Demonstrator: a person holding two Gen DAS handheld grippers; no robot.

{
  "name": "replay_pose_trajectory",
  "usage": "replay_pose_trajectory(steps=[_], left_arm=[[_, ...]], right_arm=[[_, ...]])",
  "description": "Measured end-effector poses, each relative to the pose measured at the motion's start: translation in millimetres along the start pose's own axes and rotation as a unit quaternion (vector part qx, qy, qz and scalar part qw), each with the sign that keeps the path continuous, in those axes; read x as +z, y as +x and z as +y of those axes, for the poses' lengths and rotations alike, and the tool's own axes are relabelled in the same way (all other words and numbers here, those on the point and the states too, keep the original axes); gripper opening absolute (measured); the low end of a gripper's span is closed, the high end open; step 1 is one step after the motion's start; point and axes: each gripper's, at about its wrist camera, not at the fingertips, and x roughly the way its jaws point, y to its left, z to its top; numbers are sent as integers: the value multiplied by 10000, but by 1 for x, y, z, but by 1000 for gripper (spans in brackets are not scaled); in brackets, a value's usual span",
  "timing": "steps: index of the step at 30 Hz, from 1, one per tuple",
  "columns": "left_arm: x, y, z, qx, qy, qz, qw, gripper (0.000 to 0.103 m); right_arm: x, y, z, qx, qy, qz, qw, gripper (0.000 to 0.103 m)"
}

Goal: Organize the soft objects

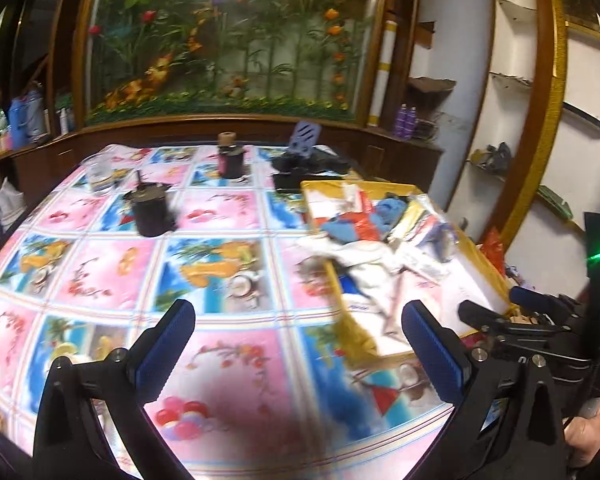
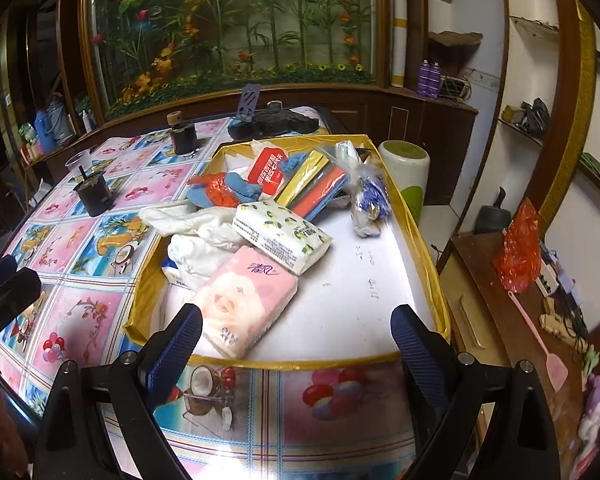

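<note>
From my right camera I read the gold-rimmed tray (image 2: 412, 216) clearly: pink tissue pack (image 2: 246, 300) near its front edge, lemon-print pack (image 2: 284, 236) behind, white cloth (image 2: 196, 236) spilling over the left rim. My left camera blurs all that, but shows bare patterned table (image 1: 220, 360). Left claw (image 1: 300, 354) and right claw (image 2: 296, 354) both gape wide, holding nothing.

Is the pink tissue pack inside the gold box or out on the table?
Inside. The pink tissue pack lies flat on the white floor of the gold box, within its near rim, beside the lemon-print pack.
</note>
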Motion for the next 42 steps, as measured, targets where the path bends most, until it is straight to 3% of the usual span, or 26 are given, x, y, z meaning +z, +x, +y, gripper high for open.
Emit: replay_pose_trajectory(steps=[6,14,20,26,32,36,42], left_arm=[[-8,-2,8,814,422,97,9957,103],[-18,12,7,718,816,368,9934,103],[-22,22,5,1003,1143,241,9881,103],[-17,40,5,786,1244,400,9883,103],[-14,43,16,648,984,491,9918,103],[-13,47,22,503,823,610,9935,103],[-15,41,15,480,988,481,9928,103]], right_arm=[[-7,-8,10,72,161,-268,9995,97],[-6,-5,24,10,280,-544,9981,100],[-3,2,27,-207,342,-513,9979,100],[2,4,32,-470,345,-526,9969,100],[10,4,34,-589,644,-620,9943,100],[6,3,36,-579,786,-697,9928,100],[0,10,40,-471,696,-710,9939,100]])
